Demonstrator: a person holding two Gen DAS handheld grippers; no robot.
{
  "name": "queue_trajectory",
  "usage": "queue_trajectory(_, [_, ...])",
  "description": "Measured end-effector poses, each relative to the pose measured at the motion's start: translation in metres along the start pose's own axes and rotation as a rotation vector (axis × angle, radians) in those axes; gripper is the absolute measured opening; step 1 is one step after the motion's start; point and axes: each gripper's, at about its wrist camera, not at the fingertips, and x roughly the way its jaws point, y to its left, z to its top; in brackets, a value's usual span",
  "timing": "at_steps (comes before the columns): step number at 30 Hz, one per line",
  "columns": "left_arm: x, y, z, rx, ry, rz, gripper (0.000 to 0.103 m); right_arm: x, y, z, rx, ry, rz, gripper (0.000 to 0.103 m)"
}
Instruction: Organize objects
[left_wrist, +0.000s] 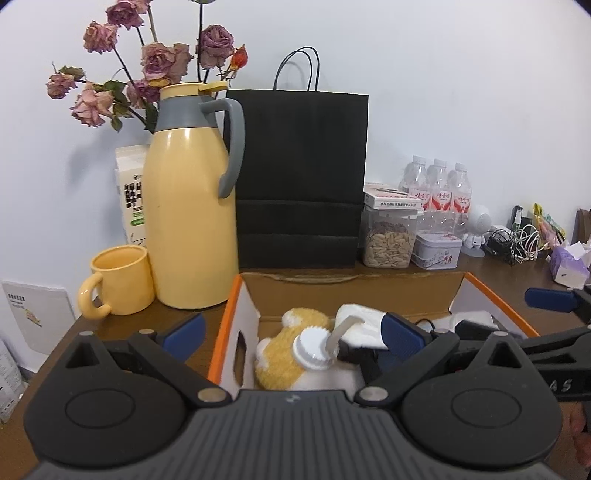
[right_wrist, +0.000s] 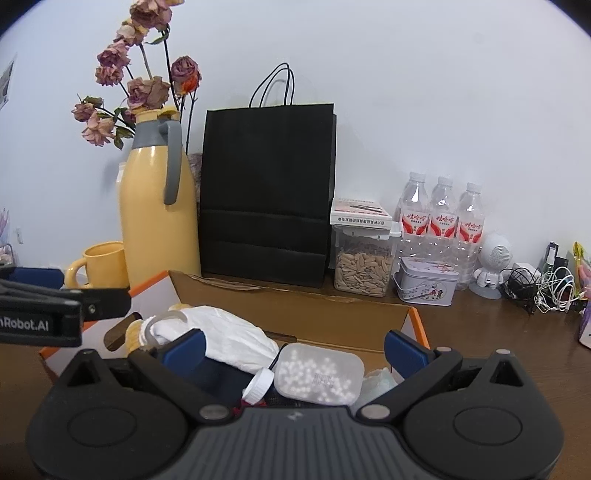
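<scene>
Left wrist view: orange-edged cardboard box (left_wrist: 236, 295) holding fluffy yellow plush toy (left_wrist: 280, 354), white-capped bottle (left_wrist: 314, 350), white cloth (left_wrist: 354, 317) and clear lidded tub of white beads (right_wrist: 317, 373), apparently packed; my left gripper (left_wrist: 291, 332) and right gripper (right_wrist: 295, 347) gape wide, empty.

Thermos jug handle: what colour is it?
Grey, matching the collar, on the yellow thermos jug; clearest in the left wrist view.

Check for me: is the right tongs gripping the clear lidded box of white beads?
No: the right tongs stand wide open above the clear box, pads apart from it.
</scene>
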Motion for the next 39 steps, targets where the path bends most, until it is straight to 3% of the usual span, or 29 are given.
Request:
queue_trajectory(12, [-0.077,0.004,-0.030,0.002,0.034,-0.003,0.103,-0.073,0.005,-0.020,0.062,-0.002,0.087,0.103])
queue_trajectory(22, [-0.131,-0.002,-0.059,0.019,0.062,-0.013,0.103,-0.135,0.014,-0.045,0.103,0.006,0.063,0.103])
queue_trajectory(39, [-0.158,-0.002,-0.087,0.017,0.111,-0.012,0.103,-0.164,0.025,-0.082,0.104,0.094,0.040,0.103])
